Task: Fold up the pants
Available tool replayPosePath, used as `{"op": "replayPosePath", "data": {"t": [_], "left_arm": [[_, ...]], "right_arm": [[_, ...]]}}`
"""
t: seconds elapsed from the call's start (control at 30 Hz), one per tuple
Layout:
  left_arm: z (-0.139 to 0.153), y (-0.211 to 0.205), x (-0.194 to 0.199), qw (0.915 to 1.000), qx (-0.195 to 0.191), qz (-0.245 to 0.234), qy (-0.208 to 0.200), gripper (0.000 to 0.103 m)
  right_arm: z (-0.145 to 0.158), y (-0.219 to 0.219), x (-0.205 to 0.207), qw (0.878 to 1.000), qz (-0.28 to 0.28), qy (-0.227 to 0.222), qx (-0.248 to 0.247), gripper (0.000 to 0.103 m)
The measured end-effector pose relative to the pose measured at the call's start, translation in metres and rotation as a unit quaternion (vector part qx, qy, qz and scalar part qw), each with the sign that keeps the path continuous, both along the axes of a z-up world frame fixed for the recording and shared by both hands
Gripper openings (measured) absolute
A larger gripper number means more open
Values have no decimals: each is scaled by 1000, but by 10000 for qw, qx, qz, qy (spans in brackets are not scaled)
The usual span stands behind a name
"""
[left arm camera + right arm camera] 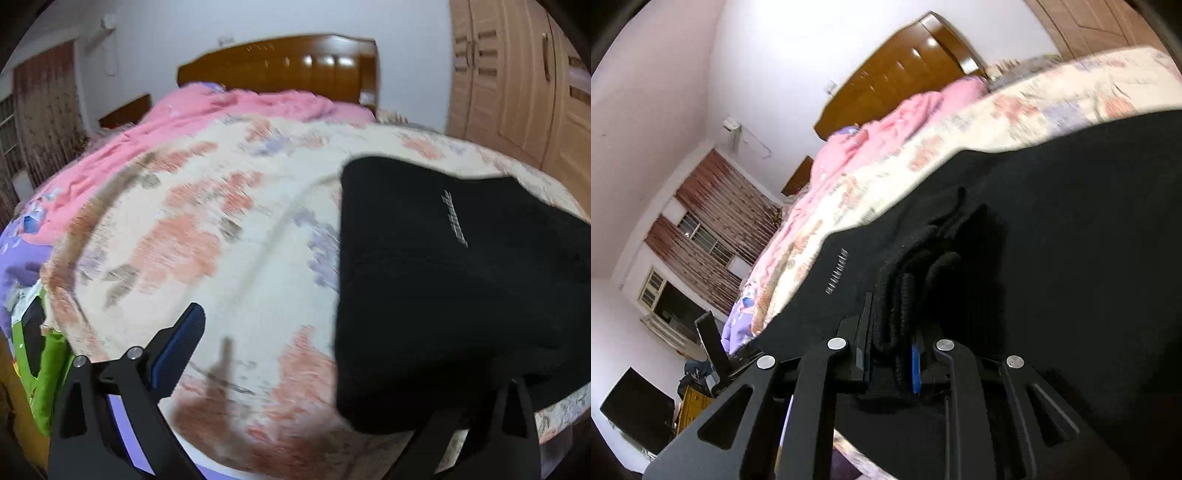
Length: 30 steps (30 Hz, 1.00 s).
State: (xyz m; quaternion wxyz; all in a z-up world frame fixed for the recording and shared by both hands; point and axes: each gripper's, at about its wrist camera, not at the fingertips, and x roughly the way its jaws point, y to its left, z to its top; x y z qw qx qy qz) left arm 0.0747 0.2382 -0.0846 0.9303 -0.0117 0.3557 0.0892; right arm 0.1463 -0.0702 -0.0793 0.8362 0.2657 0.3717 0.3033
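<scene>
The black pants (461,277) lie folded on the right side of the floral blanket (221,240), a small grey logo facing up. My left gripper (332,347) stands open at the bed's near edge. Its left finger (184,339), with a blue pad, hovers over the bare blanket, and its right fingertip is hidden under the pants' near edge. In the right wrist view the pants (1052,240) fill the right half of the picture. My right gripper (890,332) is shut on a bunch of thick black folds of them.
A pink quilt (147,147) is heaped at the far end of the bed below a brown wooden headboard (280,66). A light wooden wardrobe (517,92) stands to the right. Purple and green bedding (48,362) hangs off the near left corner.
</scene>
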Motion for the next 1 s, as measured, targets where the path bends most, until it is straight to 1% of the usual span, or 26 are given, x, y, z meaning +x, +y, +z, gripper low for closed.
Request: {"op": "replayPosePath", "data": {"t": [0.07, 0.1, 0.13, 0.17, 0.2, 0.23, 0.27, 0.3, 0.33, 0.4, 0.43, 0.47, 0.5, 0.53, 0.57, 0.63, 0.67, 0.7, 0.77, 0.8, 0.83, 0.87, 0.9, 0.93, 0.97, 1.0], "left_arm": [[5, 16, -2, 9986, -439, 224, -175, 94], [6, 24, -3, 9968, -684, 326, -256, 94], [5, 34, -5, 9931, -1023, 462, -345, 94], [3, 37, -6, 9911, -1154, 546, -373, 94], [-1, 40, -7, 9894, -1250, 633, -375, 94], [-8, 41, -7, 9889, -1270, 704, -315, 94], [-15, 41, -5, 9894, -1235, 729, -205, 94], [-19, 39, -5, 9902, -1178, 742, -147, 95], [-21, 34, -7, 9933, -884, 722, -195, 96], [-21, 33, -8, 9938, -871, 671, -155, 96], [-19, 34, -6, 9945, -865, 583, -50, 96], [-17, 34, -5, 9954, -824, 480, 17, 96], [-15, 33, -7, 9965, -730, 401, 56, 96], [-10, 29, -11, 9985, -478, 248, 128, 96], [-6, 25, -15, 9995, -242, 132, 163, 96], [6, 15, -32, 9988, 453, -64, 194, 97], [10, 12, -39, 9976, 645, -126, 213, 97], [16, 9, -47, 9961, 846, -125, 204, 97], [31, 5, -57, 9949, 982, -177, 145, 97], [39, 3, -60, 9947, 1007, -155, 95, 99], [51, 4, -60, 9950, 989, -110, 20, 101], [59, 5, -60, 9962, 864, -119, -16, 101], [70, 8, -60, 9982, 562, -193, -104, 101], [86, 13, -60, 9990, 12, -298, -326, 101], [97, 14, -56, 9977, -307, -360, -479, 101], [112, 9, -44, 9954, -533, -493, -617, 101]], "right_arm": [[8, 6, 1, 9998, 118, -51, 124, 18], [13, 14, 0, 9997, 191, -149, 69, 18], [17, 15, -2, 9994, 255, -222, 27, 18], [16, 19, -4, 9990, 329, -290, -39, 18], [10, 23, -3, 9990, 348, -244, -164, 18], [6, 17, 4, 9990, 339, -118, -252, 18], [-12, 15, 11, 9988, 314, 184, -313, 18], [-26, 11, 13, 9986, 288, 379, -219, 18], [-31, 6, 10, 9985, 292, 440, -141, 17], [-27, 2, 8, 9984, 293, 438, -224, 18], [-23, 2, 8, 9981, 264, 463, -297, 25], [-19, 0, 8, 9978, 260, 503, -335, 33], [-15, -4, 7, 9971, 192, 559, -488, 38], [-12, -7, 3, 9965, 112, 549, -627, 45], [-4, -14, -3, 9958, -54, 373, -833, 46], [13, -23, -13, 9909, -357, -50, -1296, 46], [24, -25, -18, 9865, -461, -314, -1543, 46], [36, -24, -23, 9829, -469, -576, -1686, 46], [48, -16, -26, 9803, -372, -840, -1749, 47], [51, -9, -27, 9786, -270, -947, -1807, 48], [52, -2, -27, 9766, -192, -1017, -1883, 49], [52, 8, -26, 9731, -108, -1079, -2031, 49], [49, 19, -25, 9702, 24, -1103, -2156, 49], [49, 28, -22, 9688, 153, -1100, -2216, 49], [44, 39, -19, 9675, 301, -1081, -2267, 49], [39, 47, -17, 9662, 380, -1056, -2320, 49]]}}
